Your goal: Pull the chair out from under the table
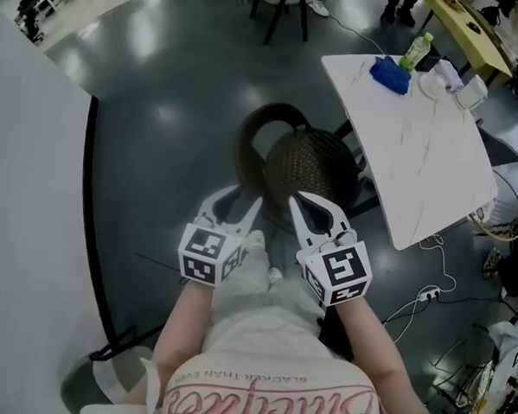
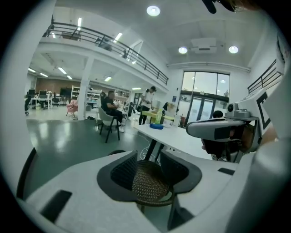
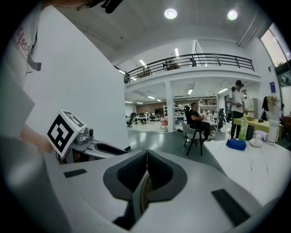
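- Woven brown seat and dark curved back: the chair (image 1: pixel 309 165) stands on the grey floor (image 1: pixel 178 94) by the long edge of the white counter (image 1: pixel 418 149). Most of the seat lies clear of the top; only its far right side and legs meet the counter's edge, and whether any of it sits underneath cannot be told from above.
- Left claw (image 1: pixel 238 199) hovers just short of the chair's back, released, with its jaws apart. In the left gripper view the woven seat (image 2: pixel 148 184) shows through the gap, and nothing touches the pads.
- Right claw (image 1: pixel 296 198) is beside it, near the seat's front rim. It is clenched (the tips meet in the right gripper view) and nothing is caught between them; only a sliver of weave shows through the slit below.
- Each claw carries its marker cube, and the person's forearms run back from them toward the bottom of the head view.
- At the counter's far end lie a blue cloth (image 1: pixel 391 74), a green bottle (image 1: pixel 416 50) and some white dishes (image 1: pixel 439 81).
- White cables (image 1: pixel 433 271) trail on the floor past the counter's near corner.
- Left of the chair runs a white wall (image 1: pixel 26 190).
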A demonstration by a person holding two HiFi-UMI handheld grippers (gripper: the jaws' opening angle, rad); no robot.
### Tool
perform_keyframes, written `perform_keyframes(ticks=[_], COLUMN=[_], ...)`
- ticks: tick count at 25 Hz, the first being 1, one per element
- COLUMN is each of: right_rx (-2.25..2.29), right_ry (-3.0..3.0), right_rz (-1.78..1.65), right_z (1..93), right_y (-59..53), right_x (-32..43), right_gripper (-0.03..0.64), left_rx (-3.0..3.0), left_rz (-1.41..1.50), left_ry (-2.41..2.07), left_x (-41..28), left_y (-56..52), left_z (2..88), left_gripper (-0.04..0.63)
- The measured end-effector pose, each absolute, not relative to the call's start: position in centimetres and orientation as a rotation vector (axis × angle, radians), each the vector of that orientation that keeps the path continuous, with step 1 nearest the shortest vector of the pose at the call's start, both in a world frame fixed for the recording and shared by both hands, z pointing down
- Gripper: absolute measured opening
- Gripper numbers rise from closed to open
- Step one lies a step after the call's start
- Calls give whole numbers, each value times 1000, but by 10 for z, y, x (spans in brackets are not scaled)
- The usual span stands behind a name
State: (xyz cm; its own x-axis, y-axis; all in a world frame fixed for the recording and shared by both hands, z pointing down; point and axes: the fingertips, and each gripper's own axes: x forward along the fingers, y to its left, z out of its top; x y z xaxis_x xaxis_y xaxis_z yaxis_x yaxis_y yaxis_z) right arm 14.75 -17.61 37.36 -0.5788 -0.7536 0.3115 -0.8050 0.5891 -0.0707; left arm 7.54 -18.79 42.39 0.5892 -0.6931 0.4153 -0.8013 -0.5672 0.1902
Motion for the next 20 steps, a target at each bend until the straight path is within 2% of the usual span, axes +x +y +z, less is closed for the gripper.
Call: perform_keyframes(ticks=[14,20], right_rx=[1188,1204], right_ry=[-2374,-2306], right_rz=[547,652], right_z=[498,545], right_y=[-277,-294], right_x=[110,110], right_gripper=[3,3], left_rx=[2001,1803], left_rz=[637,611], left_ry=[-1100,-1068], left_x=[21,20], left_y=[-269,-286], left_z=[583,644], left_gripper=[135,135])
